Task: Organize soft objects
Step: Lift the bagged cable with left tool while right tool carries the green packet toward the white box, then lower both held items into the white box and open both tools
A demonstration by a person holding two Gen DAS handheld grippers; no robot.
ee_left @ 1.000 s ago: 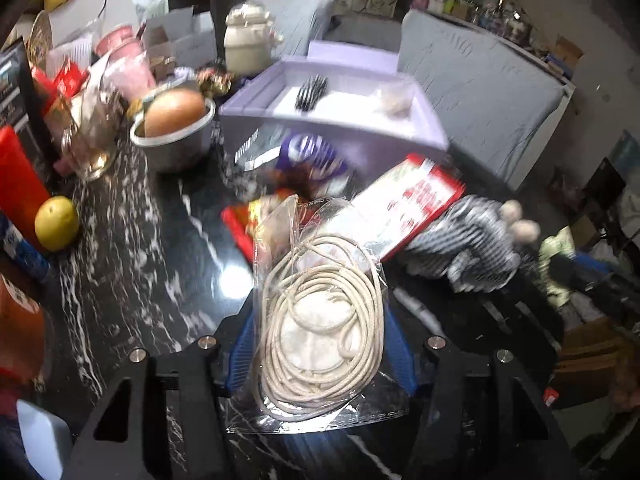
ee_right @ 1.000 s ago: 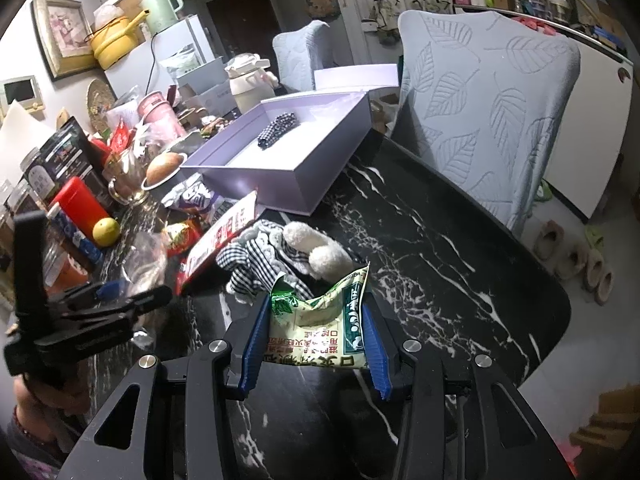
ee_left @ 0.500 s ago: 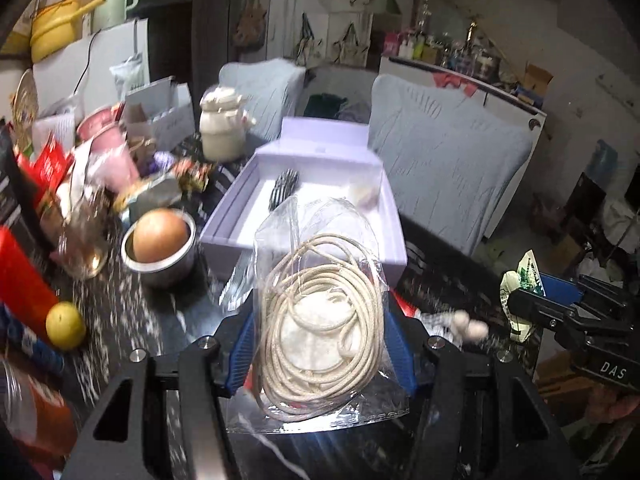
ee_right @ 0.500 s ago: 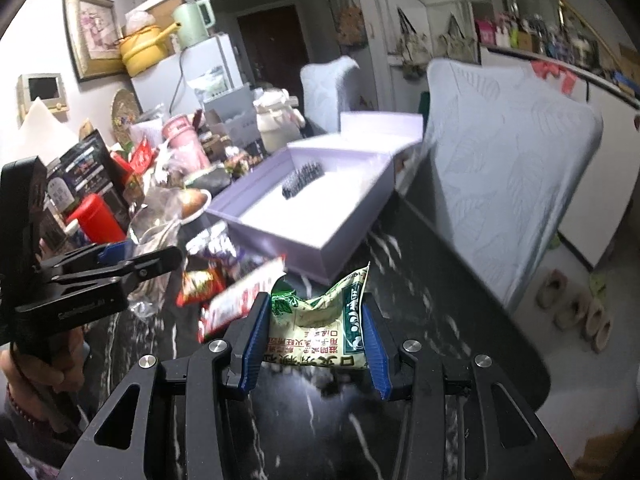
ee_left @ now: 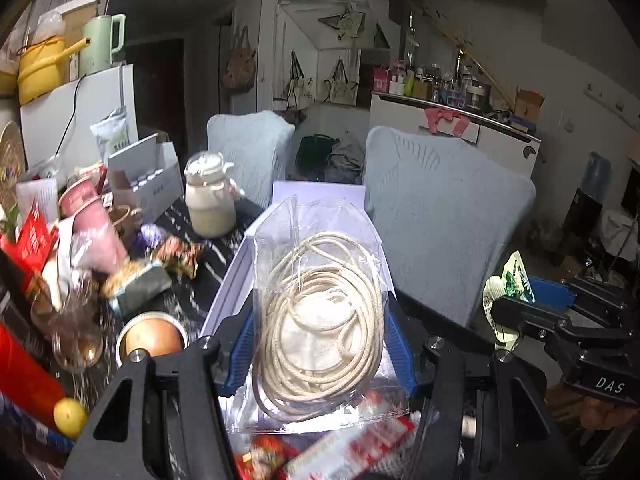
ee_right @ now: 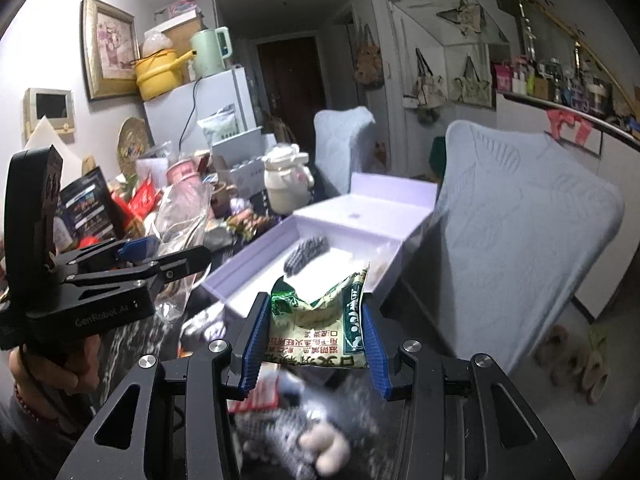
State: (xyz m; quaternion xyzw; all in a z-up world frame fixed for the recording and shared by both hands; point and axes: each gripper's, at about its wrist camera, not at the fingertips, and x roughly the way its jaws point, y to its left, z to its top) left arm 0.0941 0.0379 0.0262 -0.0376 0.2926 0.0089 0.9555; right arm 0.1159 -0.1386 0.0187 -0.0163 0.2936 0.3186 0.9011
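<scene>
Both grippers are rising off the dark marble table (ee_left: 96,380) since the earlier frames, and the cluttered tabletop is sinking low in each view. Left gripper (ee_left: 316,344) is clenching a clear bag of coiled cord (ee_left: 320,320), standing upright between its blue pads. Right gripper (ee_right: 316,332) is pinching a green snack packet (ee_right: 320,320). Ahead of both lies the open lavender box (ee_right: 384,216), its long axis running away from the cameras toward the covered chair (ee_right: 520,240); the near rim is sitting just beyond each load. Inside the box, a dark knitted piece (ee_right: 306,254) is occupying the left part, while the right part is looking bare. A cream jar (ee_right: 286,188) is standing beside the box, left of it. Neither gripper appears nearer; crowding each other over the box looks the main hazard.
</scene>
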